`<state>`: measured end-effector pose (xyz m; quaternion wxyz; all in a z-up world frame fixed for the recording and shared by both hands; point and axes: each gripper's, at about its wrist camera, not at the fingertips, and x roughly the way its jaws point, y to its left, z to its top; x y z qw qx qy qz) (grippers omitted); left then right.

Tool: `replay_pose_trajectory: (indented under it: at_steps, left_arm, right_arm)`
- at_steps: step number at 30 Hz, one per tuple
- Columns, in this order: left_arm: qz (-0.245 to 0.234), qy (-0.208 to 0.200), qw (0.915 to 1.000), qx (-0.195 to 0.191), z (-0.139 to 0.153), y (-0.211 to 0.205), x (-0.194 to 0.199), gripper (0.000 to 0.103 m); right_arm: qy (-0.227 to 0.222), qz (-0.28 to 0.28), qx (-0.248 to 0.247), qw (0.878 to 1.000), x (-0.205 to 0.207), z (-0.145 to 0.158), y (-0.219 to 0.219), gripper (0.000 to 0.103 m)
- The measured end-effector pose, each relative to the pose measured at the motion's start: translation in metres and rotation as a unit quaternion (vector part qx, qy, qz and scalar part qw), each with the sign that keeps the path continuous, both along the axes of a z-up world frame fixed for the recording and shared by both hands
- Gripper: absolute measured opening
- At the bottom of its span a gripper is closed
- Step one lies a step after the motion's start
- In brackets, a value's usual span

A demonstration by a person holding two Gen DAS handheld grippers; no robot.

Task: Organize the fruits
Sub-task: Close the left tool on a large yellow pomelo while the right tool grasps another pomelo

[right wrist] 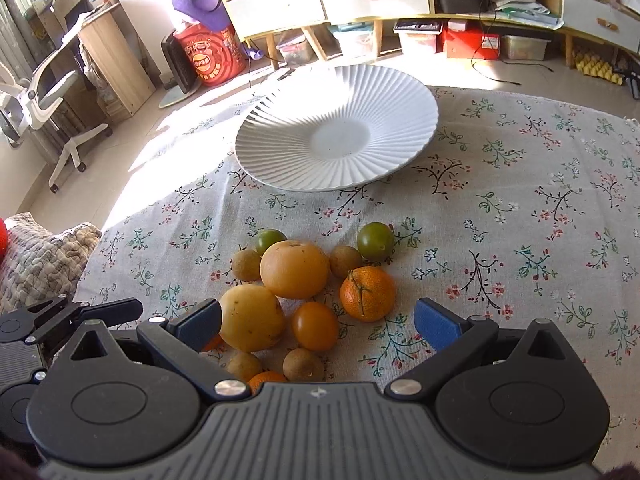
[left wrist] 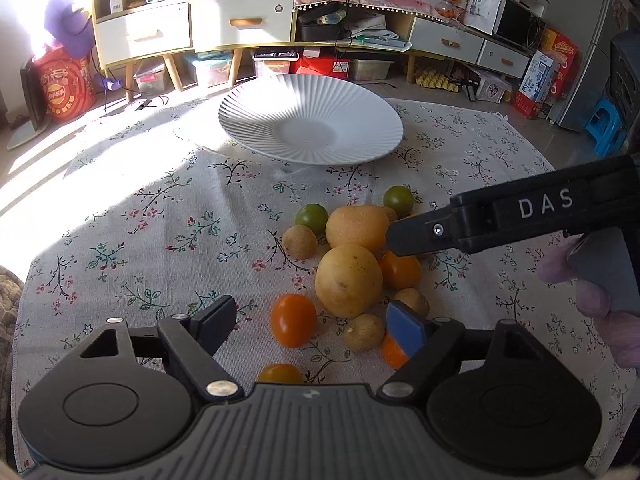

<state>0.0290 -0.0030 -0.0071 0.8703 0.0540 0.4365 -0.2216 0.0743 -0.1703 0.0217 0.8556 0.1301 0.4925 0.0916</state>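
A pile of fruit lies on the flowered cloth: a yellow round fruit (left wrist: pixel 348 280), an orange-yellow one (left wrist: pixel 357 228), orange cherry tomatoes (left wrist: pixel 293 320), green ones (left wrist: pixel 311 218) and small brown longans (left wrist: pixel 299 241). An empty white ribbed plate (left wrist: pixel 310 120) stands beyond. My left gripper (left wrist: pixel 310 322) is open, low at the pile's near edge, an orange tomato between its fingers. My right gripper (right wrist: pixel 318 322) is open over the pile, around the yellow fruit (right wrist: pixel 251 317) and an orange tomato (right wrist: pixel 315 326), with a mandarin (right wrist: pixel 367 293) just ahead. The plate (right wrist: pixel 336 132) lies beyond it.
The right gripper's body (left wrist: pixel 520 216) reaches in from the right above the pile in the left wrist view. The table's edge drops off to the left, with a patterned cushion (right wrist: pixel 36 256) beside it. Cabinets (left wrist: pixel 240 20) and boxes stand behind.
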Motion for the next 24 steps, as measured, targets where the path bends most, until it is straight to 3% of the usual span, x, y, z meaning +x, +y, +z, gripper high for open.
replay_pose_trajectory:
  at_steps: [11, 14, 16, 24]
  left_arm:
    - [-0.023, -0.001, 0.9985, -0.050, -0.003, -0.001, 0.006, 0.055]
    - [-0.027, 0.000, 0.9979, -0.059, -0.005, -0.002, 0.007, 0.050]
    - [-0.030, 0.001, 0.9977, -0.060, -0.006, -0.004, 0.008, 0.045]
    - [-0.026, 0.007, 0.9981, -0.055, -0.010, -0.009, 0.014, 0.033]
  right_arm:
    - [0.039, -0.016, 0.075, 0.996, 0.023, -0.010, 0.008, 0.088]
    - [0.041, -0.025, 0.092, 0.995, 0.028, -0.011, 0.006, 0.079]
    - [0.043, -0.033, 0.097, 0.994, 0.029, -0.011, 0.006, 0.071]
    - [0.044, -0.042, 0.072, 0.996, 0.036, -0.014, 0.011, 0.060]
